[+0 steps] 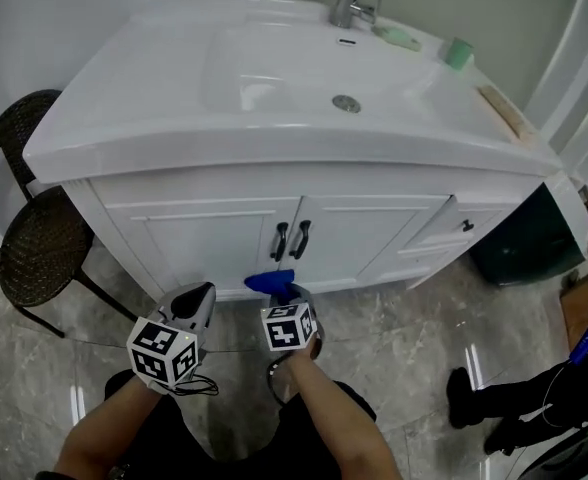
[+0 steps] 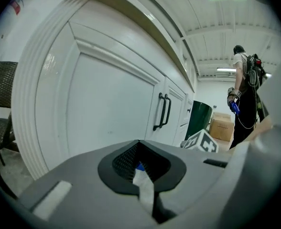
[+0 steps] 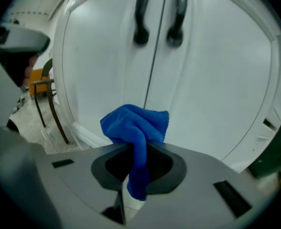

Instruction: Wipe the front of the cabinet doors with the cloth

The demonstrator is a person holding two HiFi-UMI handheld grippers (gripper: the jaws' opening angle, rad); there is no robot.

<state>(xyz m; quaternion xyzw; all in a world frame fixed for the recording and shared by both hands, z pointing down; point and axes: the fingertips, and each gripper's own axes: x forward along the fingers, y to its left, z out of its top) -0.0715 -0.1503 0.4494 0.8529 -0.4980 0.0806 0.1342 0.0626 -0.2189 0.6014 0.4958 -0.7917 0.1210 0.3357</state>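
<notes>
The white vanity cabinet has two doors [image 1: 224, 243] that meet at a pair of black handles [image 1: 290, 239]. My right gripper [image 1: 282, 292] is shut on a bunched blue cloth [image 1: 269, 281], held low in front of the seam between the doors, just below the handles. In the right gripper view the cloth [image 3: 138, 125] sticks out of the shut jaws [image 3: 136, 162] close to the door fronts [image 3: 212, 80]; I cannot tell if it touches them. My left gripper [image 1: 201, 296] hangs shut and empty before the left door [image 2: 107, 104], its jaws [image 2: 140, 170] closed.
A dark wicker chair [image 1: 36, 238] stands left of the cabinet. A dark green bin [image 1: 529, 243] and a cardboard box [image 1: 586, 303] sit at the right. A person [image 1: 519, 408] stands at lower right. The sink top [image 1: 304, 78] overhangs the doors. The floor is glossy grey tile.
</notes>
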